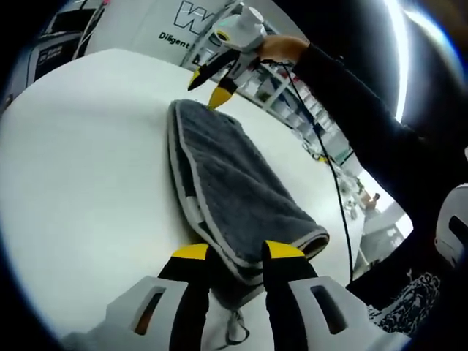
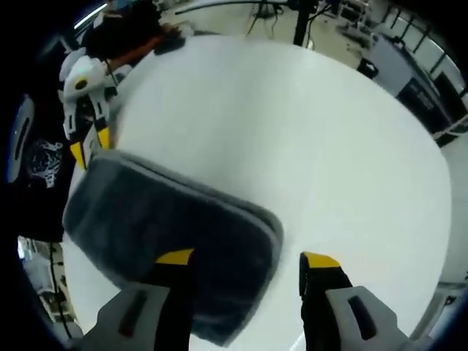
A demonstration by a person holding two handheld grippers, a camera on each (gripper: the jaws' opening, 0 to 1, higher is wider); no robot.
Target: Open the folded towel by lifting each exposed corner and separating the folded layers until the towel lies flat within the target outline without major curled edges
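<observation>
A grey folded towel (image 1: 227, 175) with a pale border lies lengthwise on the white table (image 1: 88, 168). Its near end fills the narrow gap between the jaws of my left gripper (image 1: 238, 252), which is shut on the fabric. At the towel's far end my right gripper (image 1: 212, 84) hovers in a person's hand, just above the edge. In the right gripper view the towel (image 2: 168, 212) reaches in from the left, its rounded corner lying between the wide-apart jaws of my right gripper (image 2: 247, 258), which is open. My left gripper (image 2: 89, 142) shows at the towel's far edge.
The white table (image 2: 314, 146) spreads wide on both sides of the towel. A dark sleeve (image 1: 365, 124) and a black cable (image 1: 329, 168) run along the right. Shelves and workshop clutter (image 1: 292, 95) stand beyond the table's far edge.
</observation>
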